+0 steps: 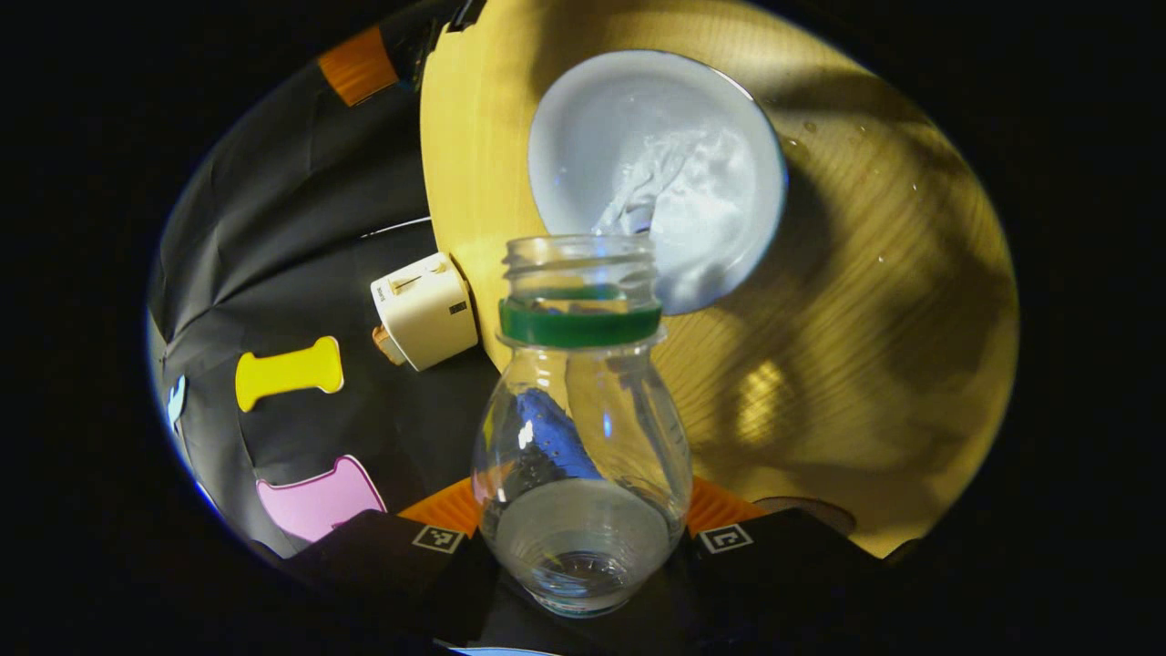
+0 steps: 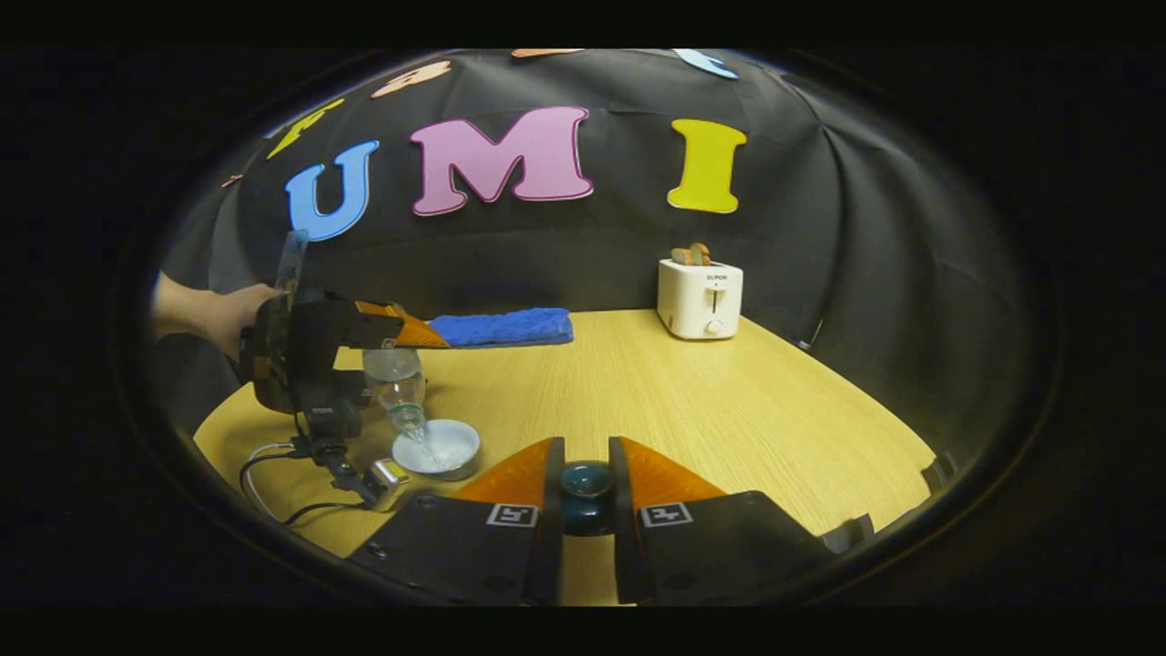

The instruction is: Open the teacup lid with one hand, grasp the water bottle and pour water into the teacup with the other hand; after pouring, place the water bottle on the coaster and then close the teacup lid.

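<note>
Jaws of the left gripper [image 1: 583, 547] clench the tipped bottle [image 1: 583, 437], water streaming into the cup [image 1: 656, 173] on the desk [image 2: 692, 401]; right gripper [image 2: 586, 487] clasps the lid [image 2: 586, 497]. Coaster placement and closing remain.

right hand-held gripper [image 2: 586, 474]: two wedge-shaped fingers on broad black angular blocks, each block carrying a small square black-and-white fiducial tag near the finger root; a few round screw holes on the block tops. left hand-held gripper [image 2: 401, 333], seen from the right gripper view: boxy black body, tapered wedge fingers, thin flat strip sticking up from its rear, black camera module hanging beneath, black cable trailing off it. person's hand [image 2: 228, 314] behind it, no sleeve visible. left gripper view: same black blocks, two square tags.
</note>
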Available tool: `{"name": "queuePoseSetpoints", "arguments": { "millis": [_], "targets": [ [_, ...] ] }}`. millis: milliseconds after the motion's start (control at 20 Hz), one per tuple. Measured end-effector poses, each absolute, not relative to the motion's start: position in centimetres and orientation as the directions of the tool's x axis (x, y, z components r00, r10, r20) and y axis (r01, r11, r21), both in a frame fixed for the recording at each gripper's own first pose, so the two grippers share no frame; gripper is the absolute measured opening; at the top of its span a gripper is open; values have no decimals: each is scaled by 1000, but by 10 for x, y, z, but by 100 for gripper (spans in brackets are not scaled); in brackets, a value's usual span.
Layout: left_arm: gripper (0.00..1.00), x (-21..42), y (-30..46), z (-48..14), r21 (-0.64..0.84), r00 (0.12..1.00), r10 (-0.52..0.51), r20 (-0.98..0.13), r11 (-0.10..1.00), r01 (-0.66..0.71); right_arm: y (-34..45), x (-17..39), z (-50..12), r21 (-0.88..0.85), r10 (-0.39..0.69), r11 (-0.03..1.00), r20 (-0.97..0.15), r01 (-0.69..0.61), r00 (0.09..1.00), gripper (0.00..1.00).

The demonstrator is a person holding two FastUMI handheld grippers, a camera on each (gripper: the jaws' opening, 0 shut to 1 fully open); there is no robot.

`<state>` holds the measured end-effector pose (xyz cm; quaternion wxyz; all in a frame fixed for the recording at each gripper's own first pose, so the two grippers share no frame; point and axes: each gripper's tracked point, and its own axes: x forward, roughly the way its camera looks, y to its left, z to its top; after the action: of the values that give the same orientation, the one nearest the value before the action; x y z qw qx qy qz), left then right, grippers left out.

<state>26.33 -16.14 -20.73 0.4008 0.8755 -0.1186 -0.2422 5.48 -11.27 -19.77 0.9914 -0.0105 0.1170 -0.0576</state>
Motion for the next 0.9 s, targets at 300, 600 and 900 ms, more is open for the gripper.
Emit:
{"name": "queuePoseSetpoints", "arguments": {
  "millis": [300,600,900],
  "targets": [
    [78,258,-167,-206,715,841,-432,-326,-694,-80,-104,55,-199,-34,-93,996,-235,87,968,26],
    [79,259,-169,-202,682,843,-429,-323,-723,-107,-104,51,-197,-46,-80,996,-236,72,969,26],
    [79,246,-172,-199,649,831,-464,-308,-741,-174,-107,49,-196,-44,-83,996,-238,74,968,26]
  ]
}}
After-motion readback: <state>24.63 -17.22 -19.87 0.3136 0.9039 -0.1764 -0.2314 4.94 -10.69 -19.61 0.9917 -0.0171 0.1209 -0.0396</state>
